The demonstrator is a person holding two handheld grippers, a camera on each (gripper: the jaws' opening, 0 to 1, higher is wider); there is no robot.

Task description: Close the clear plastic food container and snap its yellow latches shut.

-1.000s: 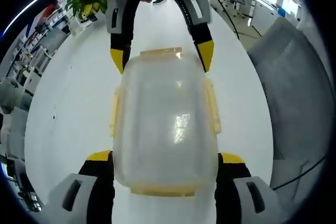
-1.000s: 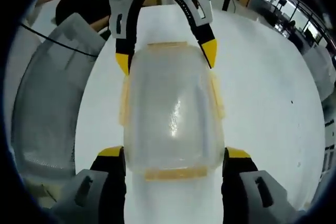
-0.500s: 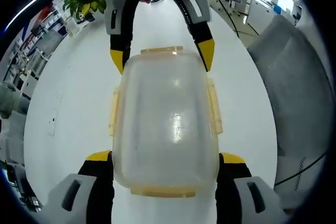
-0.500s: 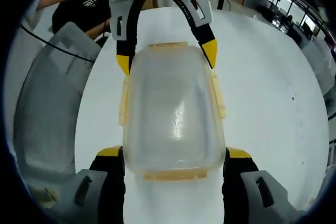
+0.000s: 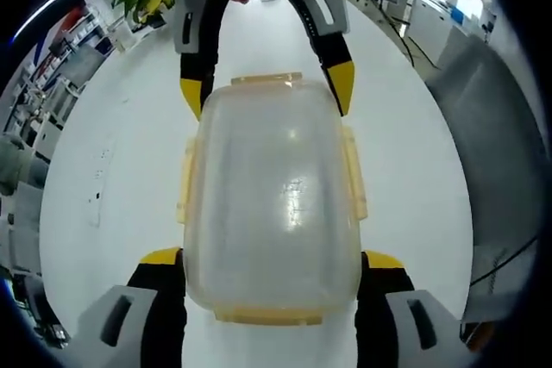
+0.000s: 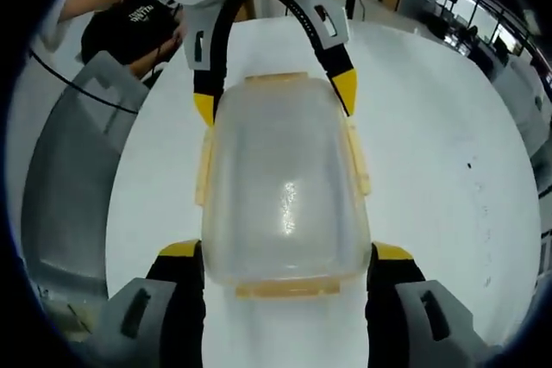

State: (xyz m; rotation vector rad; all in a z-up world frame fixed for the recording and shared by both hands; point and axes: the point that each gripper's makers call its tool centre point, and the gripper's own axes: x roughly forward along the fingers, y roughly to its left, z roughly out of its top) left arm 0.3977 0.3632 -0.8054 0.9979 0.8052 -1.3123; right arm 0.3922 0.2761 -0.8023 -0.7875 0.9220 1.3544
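**Container braced end to end between two hand-held grippers**

The clear plastic food container (image 5: 272,204) lay lid-up on the white desk (image 5: 112,170), its lid already seated on the base. The left hand-held gripper (image 5: 272,277) straddled one short end, its yellow-tipped jaws spread wide on either side of the container's corners. The right hand-held gripper (image 6: 285,273) did the same at the opposite end; in the left gripper view it reached in from the top (image 5: 263,96), jaws likewise apart and flanking the far corners. Whether the tips actually pressed on the plastic could not be told.

This facing arrangement likely served to pin the box from both ends so it would not slide on the smooth desk while the latches were worked. The yellow side latches (image 5: 352,174) along the long edges sat close to the walls, and the end latch (image 5: 267,314) lay between the left gripper's jaws; whether any had fully snapped was unclear through the pale plastic. In the right gripper view, the near end latch (image 6: 289,286) sat similarly between that gripper's jaws.

A grey mesh chair (image 6: 65,204) stood beside the desk, and a potted plant (image 5: 142,2) stood at the desk's far end.
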